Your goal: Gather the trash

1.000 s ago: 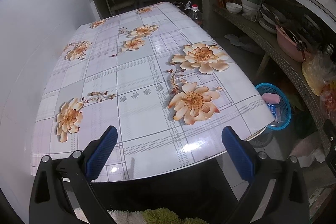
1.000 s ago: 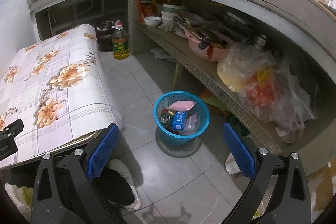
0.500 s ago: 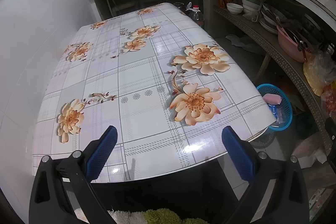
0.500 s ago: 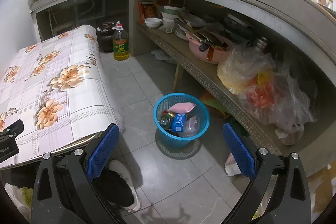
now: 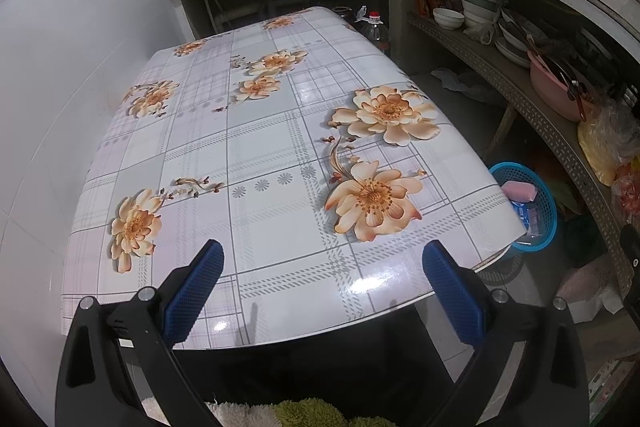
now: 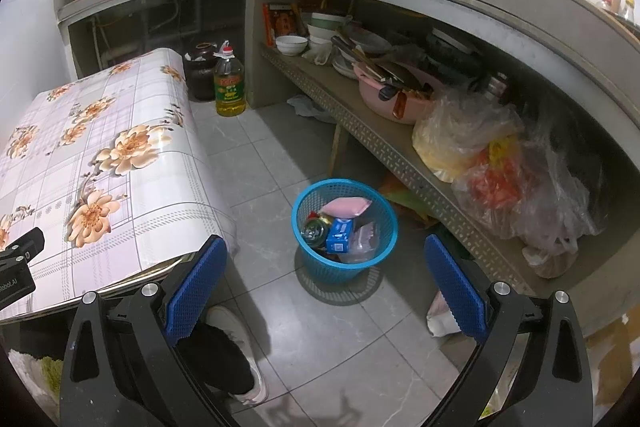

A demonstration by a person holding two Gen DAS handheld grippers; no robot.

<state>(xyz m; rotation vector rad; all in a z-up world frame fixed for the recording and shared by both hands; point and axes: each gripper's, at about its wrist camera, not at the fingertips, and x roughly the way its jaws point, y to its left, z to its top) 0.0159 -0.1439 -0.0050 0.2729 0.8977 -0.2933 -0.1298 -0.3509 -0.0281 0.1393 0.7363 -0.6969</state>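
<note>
A blue plastic trash basket (image 6: 345, 229) stands on the grey tiled floor right of the table; it holds a pink packet (image 6: 346, 206), a blue box (image 6: 339, 235), a can and clear wrappers. It shows partly behind the table corner in the left wrist view (image 5: 534, 207). My right gripper (image 6: 325, 283) is open and empty, held above the floor just in front of the basket. My left gripper (image 5: 322, 287) is open and empty over the near edge of the flowered table (image 5: 256, 155), whose top carries no loose items.
A low shelf (image 6: 384, 143) on the right holds bowls, a pink basin (image 6: 394, 95) and plastic bags (image 6: 500, 163). An oil bottle (image 6: 229, 85) and dark jar stand on the floor beyond the table. A person's shoe (image 6: 240, 343) is below the right gripper.
Both views have shifted slightly, as both grippers lifted a little. Both stay open and empty; nothing was grasped or moved.
</note>
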